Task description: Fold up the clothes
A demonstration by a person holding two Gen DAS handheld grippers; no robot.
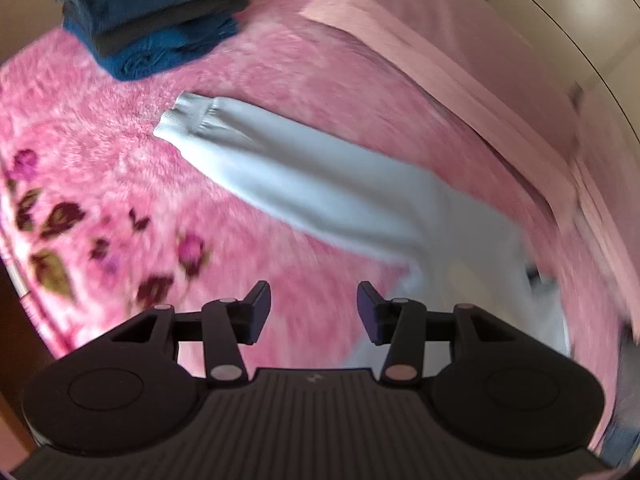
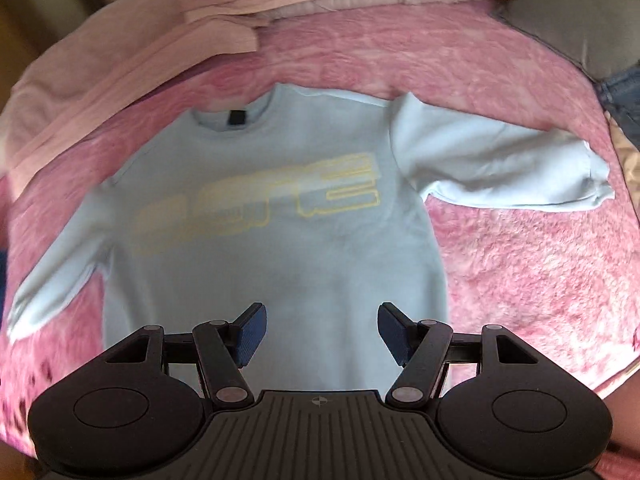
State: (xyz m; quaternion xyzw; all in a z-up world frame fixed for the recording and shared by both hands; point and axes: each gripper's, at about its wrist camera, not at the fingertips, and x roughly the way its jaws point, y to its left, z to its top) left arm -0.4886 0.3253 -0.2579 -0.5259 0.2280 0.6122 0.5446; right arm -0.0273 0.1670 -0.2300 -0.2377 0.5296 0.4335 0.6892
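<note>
Sweatshirt [image 2: 280, 240], pale blue with a yellow print on the chest, lay face up and spread flat on the pink blanket [image 2: 520, 280], collar toward the far pillows, both sleeves stretched outward. The step in hand appeared to be the approach for the first fold. The right gripper [image 2: 320, 332] hung above the lower body of the garment with its jaws wide apart and nothing between them. The left gripper [image 1: 314, 312] stood over bare blanket just beside the garment's left side, jaws parted and empty. For a clean fold, each gripper would best pinch only the top layer at a seam or cuff [image 1: 184, 116], lift just clear of the pile, and carry the sleeve across the chest without dragging the body. The left sleeve [image 1: 300, 184] ran out toward a stack of folded dark blue clothes [image 1: 156, 16], which was well apart from the cuff. Open blanket lay on both sides of the body. The pillows [image 2: 120, 60] bounded the far edge near the collar, and a grey cushion [image 2: 580, 12] sat beyond the right sleeve [image 2: 500, 168].
</note>
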